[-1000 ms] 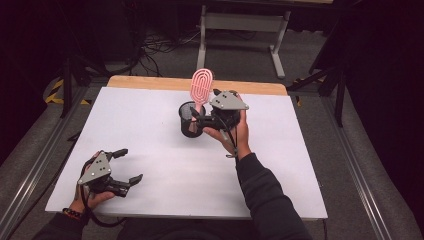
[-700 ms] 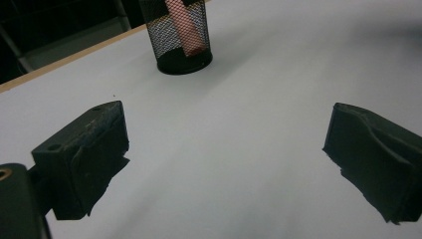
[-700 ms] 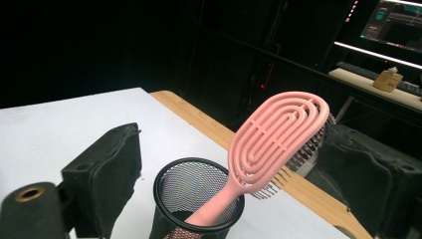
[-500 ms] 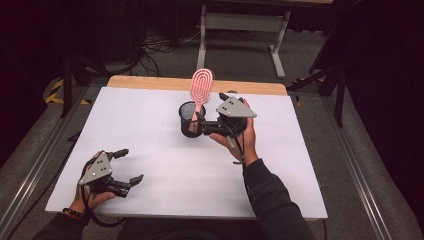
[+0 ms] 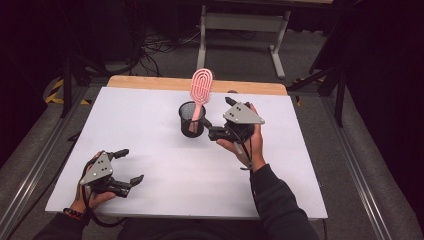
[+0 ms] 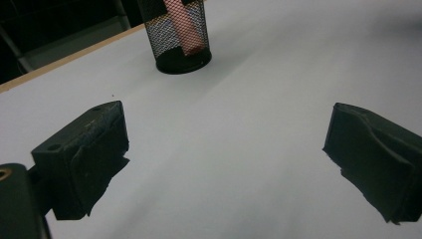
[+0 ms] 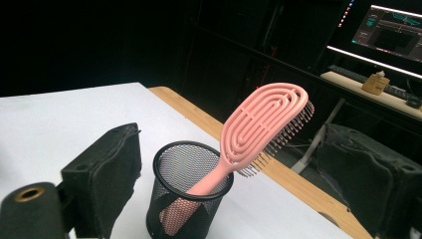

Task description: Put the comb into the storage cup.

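Pink hairbrush (image 5: 200,92) stands handle-down in black mesh cup (image 5: 192,119), head leaning out over the rim toward the far edge of the white table (image 5: 150,165).

Left gripper (image 5: 122,167) rests near the table's front edge in the high view, jaws spread, nothing between them. In the left gripper view the cup (image 6: 179,36) sits well ahead of the jaws, bare table between; this hand has kept still over the last second.

Cup with brush sits just off the right gripper's jaw tips, on their left side in the high view.

Right gripper (image 5: 212,129): jaws released and wide, no contact with cup or brush. Compared with 1 second ago it has slid back to the right, away from the cup, so a small gap now shows where the jaws were right up against the mesh. In the right gripper view the cup (image 7: 191,189) and brush (image 7: 254,132) stand free between and beyond the 2 black jaws, untouched.

Judgement: brush looks deposited in the cup and let go; the retreat reads as the placement being finished, with cup upright and brush stable.
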